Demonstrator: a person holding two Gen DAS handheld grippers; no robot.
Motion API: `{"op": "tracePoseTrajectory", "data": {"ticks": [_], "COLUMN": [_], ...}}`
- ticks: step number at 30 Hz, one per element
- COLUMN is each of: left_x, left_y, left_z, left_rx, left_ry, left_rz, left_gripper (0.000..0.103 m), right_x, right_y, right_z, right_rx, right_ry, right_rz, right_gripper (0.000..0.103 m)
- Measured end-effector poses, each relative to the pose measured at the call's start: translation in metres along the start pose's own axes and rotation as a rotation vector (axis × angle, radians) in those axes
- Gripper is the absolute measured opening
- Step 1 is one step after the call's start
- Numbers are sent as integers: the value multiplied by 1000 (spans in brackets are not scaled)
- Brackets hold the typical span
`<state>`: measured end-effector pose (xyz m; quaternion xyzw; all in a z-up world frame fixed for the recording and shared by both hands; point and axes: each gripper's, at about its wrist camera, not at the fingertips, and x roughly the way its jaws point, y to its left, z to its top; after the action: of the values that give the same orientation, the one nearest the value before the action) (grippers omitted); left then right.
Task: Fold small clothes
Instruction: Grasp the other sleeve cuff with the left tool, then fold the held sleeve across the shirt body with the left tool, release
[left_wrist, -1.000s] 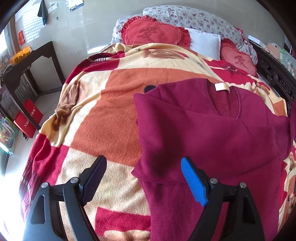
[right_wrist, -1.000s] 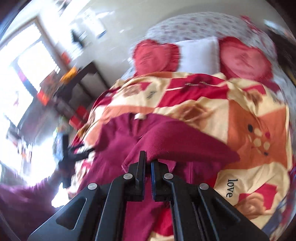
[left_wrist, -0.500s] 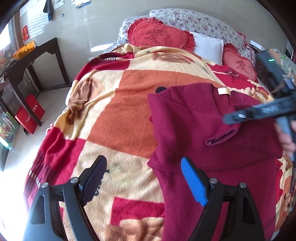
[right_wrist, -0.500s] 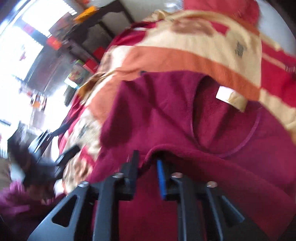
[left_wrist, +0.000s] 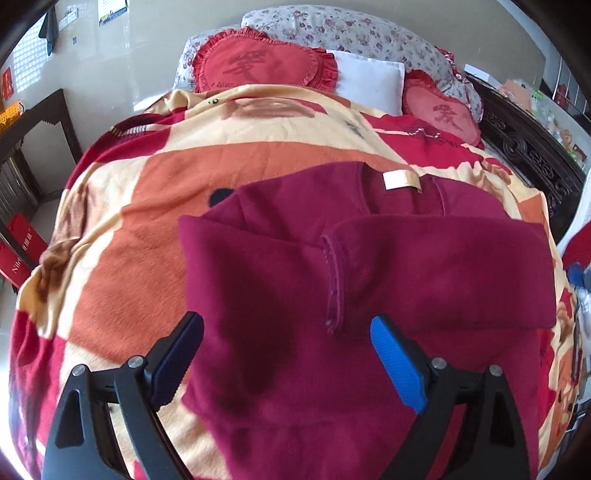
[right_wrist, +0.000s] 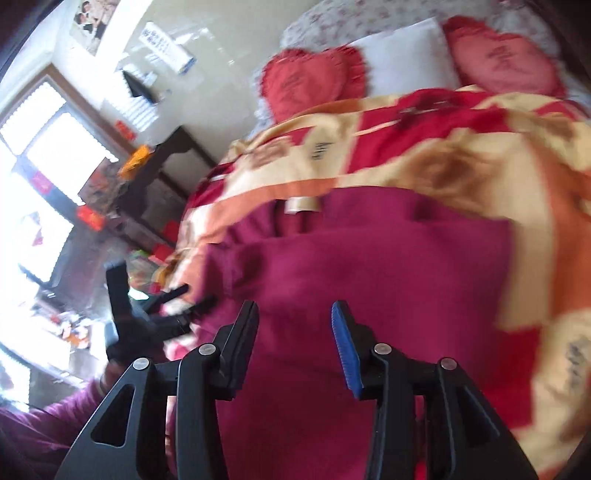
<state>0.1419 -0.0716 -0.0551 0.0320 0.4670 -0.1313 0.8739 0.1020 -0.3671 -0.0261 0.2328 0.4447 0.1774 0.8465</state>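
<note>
Left wrist view: the sleeve (left_wrist: 439, 273) is being laid across the sweater (left_wrist: 280, 354) below the neck label (left_wrist: 400, 180), best released flat by the right gripper (right_wrist: 294, 334), whose empty jaws are opening, while the left gripper (left_wrist: 286, 350) is being held wide, jaws still opening, over the sweater.

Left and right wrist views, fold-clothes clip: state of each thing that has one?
maroon sweater: flat on the blanket, both sleeves folded across the chest, collar label showing.
blanket: spread over the bed, slightly rumpled.
left hand-held gripper: jaws opening, wide, above the sweater, gripping nothing.
right hand-held gripper: jaws opening, nothing pinched between them.
</note>
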Motion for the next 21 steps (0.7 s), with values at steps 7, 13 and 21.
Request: {"op": "tracePoseTrajectory", "data": {"ticks": [7, 13, 21], "left_x": [44, -23, -44], "left_y": [-23, -10, 26], "left_z": [18, 40, 29], "left_rx": [-14, -67, -86], "left_ry": [143, 60, 59], "left_rz": [-103, -251, -134], "left_gripper": [16, 12, 12], "right_x": [-40, -36, -26], "right_y": [-67, -73, -66], "right_z": [-57, -71, -51], "right_rx": [164, 122, 130], "right_ry": [-31, -16, -95], "right_rz": [-111, -198, -148], "right_gripper": [24, 26, 41]}}
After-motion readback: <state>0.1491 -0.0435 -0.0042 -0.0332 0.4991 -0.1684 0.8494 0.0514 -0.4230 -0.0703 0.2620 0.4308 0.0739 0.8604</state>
